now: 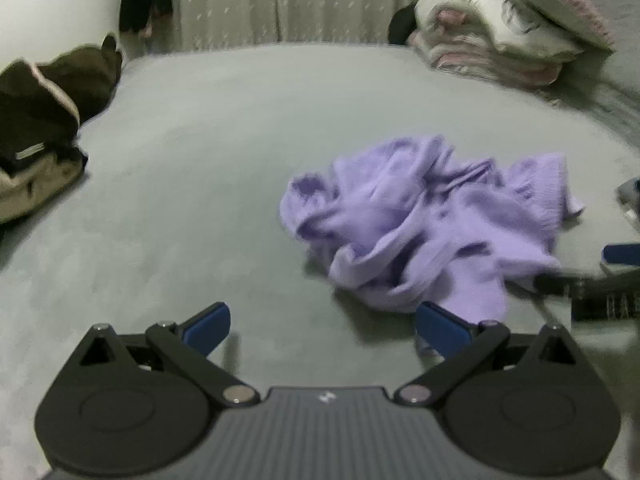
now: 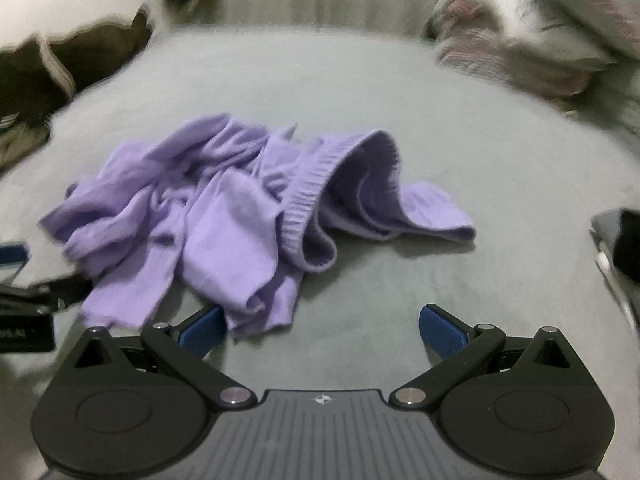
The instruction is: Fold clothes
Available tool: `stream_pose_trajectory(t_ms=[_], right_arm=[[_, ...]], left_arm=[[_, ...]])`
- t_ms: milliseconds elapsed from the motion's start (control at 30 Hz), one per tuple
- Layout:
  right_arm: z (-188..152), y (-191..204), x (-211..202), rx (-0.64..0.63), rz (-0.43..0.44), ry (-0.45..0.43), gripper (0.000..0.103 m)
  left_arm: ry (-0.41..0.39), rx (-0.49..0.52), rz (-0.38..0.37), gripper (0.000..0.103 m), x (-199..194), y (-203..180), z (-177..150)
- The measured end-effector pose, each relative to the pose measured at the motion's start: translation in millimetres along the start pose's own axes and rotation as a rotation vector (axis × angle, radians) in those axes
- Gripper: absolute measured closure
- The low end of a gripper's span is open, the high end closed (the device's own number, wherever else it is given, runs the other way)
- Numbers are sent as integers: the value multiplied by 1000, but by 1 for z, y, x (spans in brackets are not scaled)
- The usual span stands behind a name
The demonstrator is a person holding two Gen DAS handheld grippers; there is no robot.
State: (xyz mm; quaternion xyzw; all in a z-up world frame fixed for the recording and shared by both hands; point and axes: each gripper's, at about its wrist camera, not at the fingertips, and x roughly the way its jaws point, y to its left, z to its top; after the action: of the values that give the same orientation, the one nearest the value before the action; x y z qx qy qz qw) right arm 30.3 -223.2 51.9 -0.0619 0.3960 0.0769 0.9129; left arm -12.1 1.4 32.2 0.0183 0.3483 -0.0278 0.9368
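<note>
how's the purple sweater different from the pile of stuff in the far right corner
The purple sweater lies crumpled in a loose heap mid-bed; the pile in the far right corner looks stacked in layers. The sweater is a single lilac piece, the pile mixes white, pink and grey items. Both rest on the grey bed cover.

We hold our left tool [image 1: 322, 326] pitched downward, its two blue-padded fingers [image 1: 208, 326] spread as wide as they go, with nothing between them. Our right tool [image 2: 320, 330] sits in the same pose, fingers [image 2: 442, 328] fully apart and empty. Each tool appears at the edge of the other's view, so the two are side by side and close together. The frames are blurred, so the tools are probably in motion, though we cannot tell which way.
</note>
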Motion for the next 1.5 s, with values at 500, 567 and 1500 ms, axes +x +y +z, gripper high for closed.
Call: stream_pose_trajectory(t_ms=[500, 567, 1500], right_arm=[[-20, -127, -67, 682, 5, -118, 0], [-24, -134, -70, 723, 18, -119, 0], [-9, -83, -67, 488, 58, -115, 0]], left_arm=[[-157, 347, -92, 0, -2, -135, 36], [-154, 389, -83, 0, 18, -155, 45], [-376, -632, -144, 91, -78, 219, 142]])
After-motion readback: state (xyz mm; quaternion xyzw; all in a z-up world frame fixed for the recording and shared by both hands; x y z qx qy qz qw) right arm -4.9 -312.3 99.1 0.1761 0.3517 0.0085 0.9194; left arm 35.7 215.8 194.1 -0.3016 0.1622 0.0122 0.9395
